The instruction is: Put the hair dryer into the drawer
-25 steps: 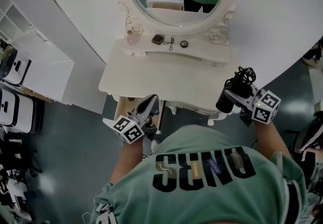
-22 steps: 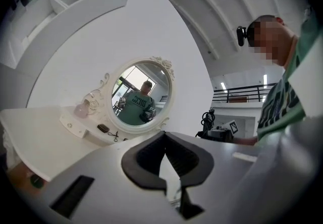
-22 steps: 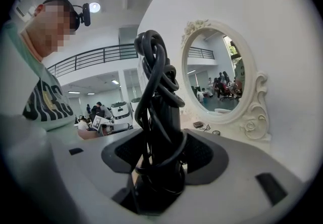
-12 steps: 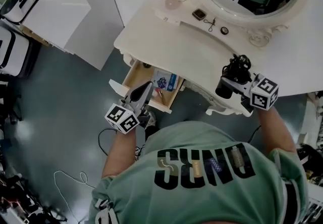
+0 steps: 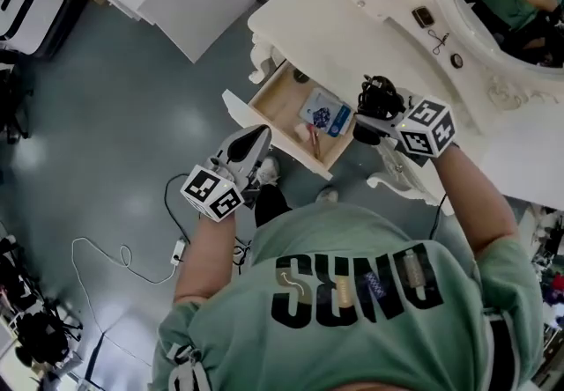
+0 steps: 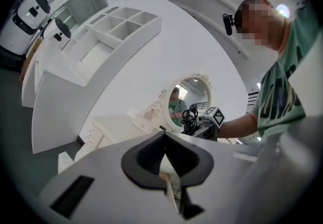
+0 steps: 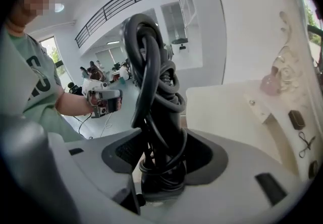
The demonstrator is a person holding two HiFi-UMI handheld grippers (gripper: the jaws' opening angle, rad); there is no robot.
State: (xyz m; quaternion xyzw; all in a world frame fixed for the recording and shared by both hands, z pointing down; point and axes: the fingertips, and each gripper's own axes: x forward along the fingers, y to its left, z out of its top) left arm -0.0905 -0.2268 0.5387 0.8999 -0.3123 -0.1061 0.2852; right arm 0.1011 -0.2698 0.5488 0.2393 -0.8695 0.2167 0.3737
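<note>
Lower left of centre, the left gripper (image 5: 257,138) has its jaws closed together, nothing between them. In the middle the drawer (image 5: 280,103) stands open. Just right of it, the right gripper (image 5: 372,123) clamps the hair dryer (image 5: 381,99).

shirt: I see a green T-shirt (image 5: 352,292) with short sleeves and large black lettering across it
left gripper (image 5: 258,136): pale grey shell, dark ribbed pads (image 6: 146,160)
right gripper (image 5: 366,125): same grey shell from my view
marker cubes (image 5: 211,194): white, black square patterns — one per gripper
</note>
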